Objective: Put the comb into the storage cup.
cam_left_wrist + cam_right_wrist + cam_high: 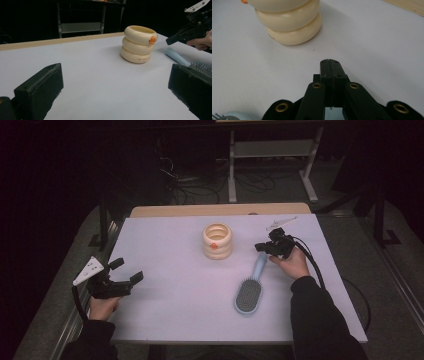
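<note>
A cream holder [217, 241] shaped like three stacked rings, with an orange mark, stands upright at the middle of the white table [170, 295]. A hairbrush [248, 295] with a pale blue handle and grey bristles lies to its right, handle pointing away from me. My right gripper [265, 247] hovers over the handle's far tip, shut, its pads pressed flat together with nothing between them [330, 62]. The holder [287, 20] is just ahead of it. My left gripper [125, 270] rests at the table's left edge, open wide and holding nothing [112, 87].
The table's wooden far edge [220, 210] borders a dark floor with cables and a metal frame [270, 150]. From the left gripper view, the holder [138, 45], brush handle [176, 57] and right gripper [175, 38] stand ahead to the right.
</note>
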Demonstrator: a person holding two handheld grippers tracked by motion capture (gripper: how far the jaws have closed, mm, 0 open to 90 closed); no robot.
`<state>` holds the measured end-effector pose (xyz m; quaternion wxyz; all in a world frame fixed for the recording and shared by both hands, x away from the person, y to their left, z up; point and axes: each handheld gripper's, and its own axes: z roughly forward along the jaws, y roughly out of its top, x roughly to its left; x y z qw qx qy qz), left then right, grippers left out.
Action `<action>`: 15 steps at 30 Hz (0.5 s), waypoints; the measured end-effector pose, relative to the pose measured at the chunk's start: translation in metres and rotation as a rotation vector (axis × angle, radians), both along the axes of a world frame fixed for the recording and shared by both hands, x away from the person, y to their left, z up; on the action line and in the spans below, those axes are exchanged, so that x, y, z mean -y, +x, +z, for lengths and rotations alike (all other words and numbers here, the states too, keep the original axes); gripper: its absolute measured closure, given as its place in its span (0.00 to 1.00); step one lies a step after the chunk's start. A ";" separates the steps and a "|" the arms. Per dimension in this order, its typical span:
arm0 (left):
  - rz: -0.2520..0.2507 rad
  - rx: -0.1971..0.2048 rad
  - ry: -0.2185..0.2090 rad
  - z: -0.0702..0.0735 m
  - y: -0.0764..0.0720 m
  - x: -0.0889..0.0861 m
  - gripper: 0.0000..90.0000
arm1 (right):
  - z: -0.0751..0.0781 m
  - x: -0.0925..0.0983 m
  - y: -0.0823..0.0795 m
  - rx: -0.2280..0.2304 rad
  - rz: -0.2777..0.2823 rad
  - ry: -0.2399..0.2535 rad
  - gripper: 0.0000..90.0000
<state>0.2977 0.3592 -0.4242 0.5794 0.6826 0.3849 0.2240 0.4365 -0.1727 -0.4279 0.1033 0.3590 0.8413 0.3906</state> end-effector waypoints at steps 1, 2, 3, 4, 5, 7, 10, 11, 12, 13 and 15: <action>0.000 0.000 0.000 0.000 0.000 0.000 0.00 | -0.001 0.000 0.001 -0.009 0.001 0.001 0.99; 0.000 0.000 -0.001 0.000 0.000 0.000 0.00 | -0.001 0.000 0.001 -0.009 0.001 0.001 0.99; 0.001 0.000 -0.002 0.000 0.000 0.000 0.00 | -0.002 0.000 0.001 -0.019 0.002 0.003 0.99; 0.000 0.001 -0.002 0.000 0.000 0.000 0.00 | -0.003 -0.001 0.001 -0.024 0.006 -0.002 0.99; -0.001 0.001 -0.001 0.000 0.000 0.000 0.00 | -0.004 -0.002 0.001 -0.027 0.010 -0.006 0.99; -0.002 0.000 0.000 0.000 0.000 0.000 0.00 | -0.007 -0.005 0.001 -0.039 0.025 -0.026 0.99; -0.004 0.001 0.001 0.000 0.000 0.000 0.00 | -0.009 -0.008 0.001 -0.051 0.025 -0.041 0.99; -0.004 0.000 0.001 0.000 0.000 0.000 0.00 | -0.012 -0.010 0.002 -0.063 0.027 -0.061 0.99; -0.005 0.001 0.002 0.000 0.000 0.000 0.00 | -0.013 -0.011 0.002 -0.067 0.030 -0.066 0.99; -0.005 0.000 0.002 0.000 0.000 0.000 0.00 | -0.013 -0.011 0.002 -0.067 0.030 -0.066 0.99; -0.006 0.000 0.001 0.000 0.000 0.001 0.00 | -0.015 -0.012 0.003 -0.077 0.033 -0.085 0.99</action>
